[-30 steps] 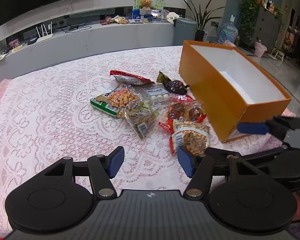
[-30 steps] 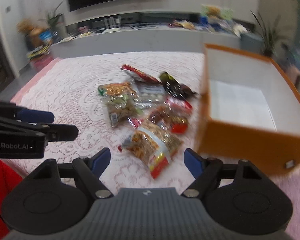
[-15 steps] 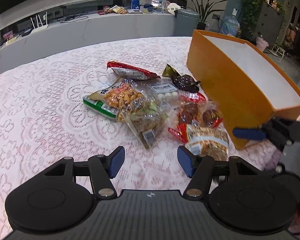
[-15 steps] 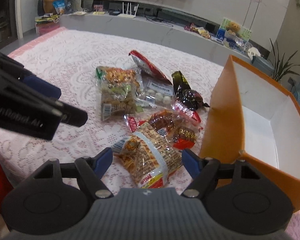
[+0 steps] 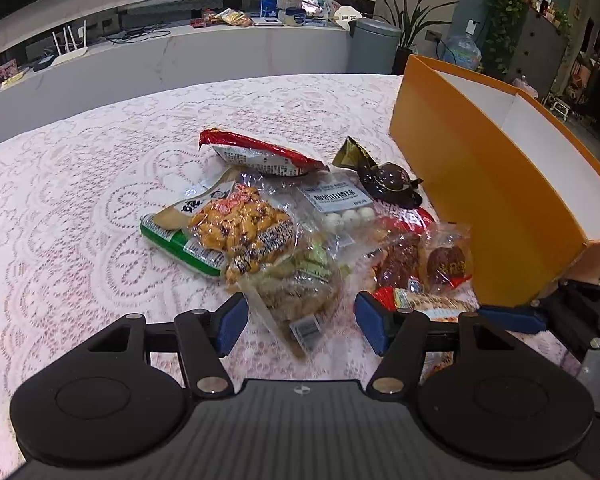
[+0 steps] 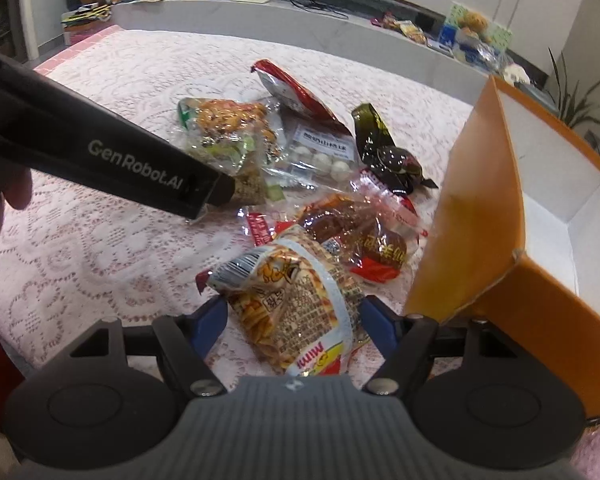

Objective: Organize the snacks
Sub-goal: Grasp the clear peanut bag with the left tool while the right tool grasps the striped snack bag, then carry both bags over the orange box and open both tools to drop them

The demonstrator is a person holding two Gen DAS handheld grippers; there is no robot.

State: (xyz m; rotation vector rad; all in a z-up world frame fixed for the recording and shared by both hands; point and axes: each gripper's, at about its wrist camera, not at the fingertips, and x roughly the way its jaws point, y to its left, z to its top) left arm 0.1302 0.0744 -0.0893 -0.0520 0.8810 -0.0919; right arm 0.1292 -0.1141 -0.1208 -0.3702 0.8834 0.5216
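A pile of snack packets lies on the lace cloth beside an orange box [image 5: 480,184] with a white inside. My left gripper [image 5: 300,326] stands open low over the pile's near edge. The barcode end of a clear bag of green and brown snacks [image 5: 296,292] lies between its pads, with gaps on both sides. One of its fingers [image 6: 140,164] crosses the right wrist view. My right gripper [image 6: 292,324] is open astride a yellow "mimi" bag [image 6: 296,300] lying on the cloth, its pads close by the bag's sides. The orange box [image 6: 472,216] stands just right of it.
Further back lie a red packet [image 5: 260,156], a dark wrapped sweet [image 5: 388,178], a bag of white balls [image 5: 340,208] and red-brown packs [image 6: 360,236]. A long grey counter [image 5: 220,56] runs behind the table. A hand [image 6: 12,192] shows at the left edge.
Both grippers have come forward and down onto the pile. The mimi bag now fills the gap between the right pads, which narrowed a little. The left pads now flank the clear bag's end.
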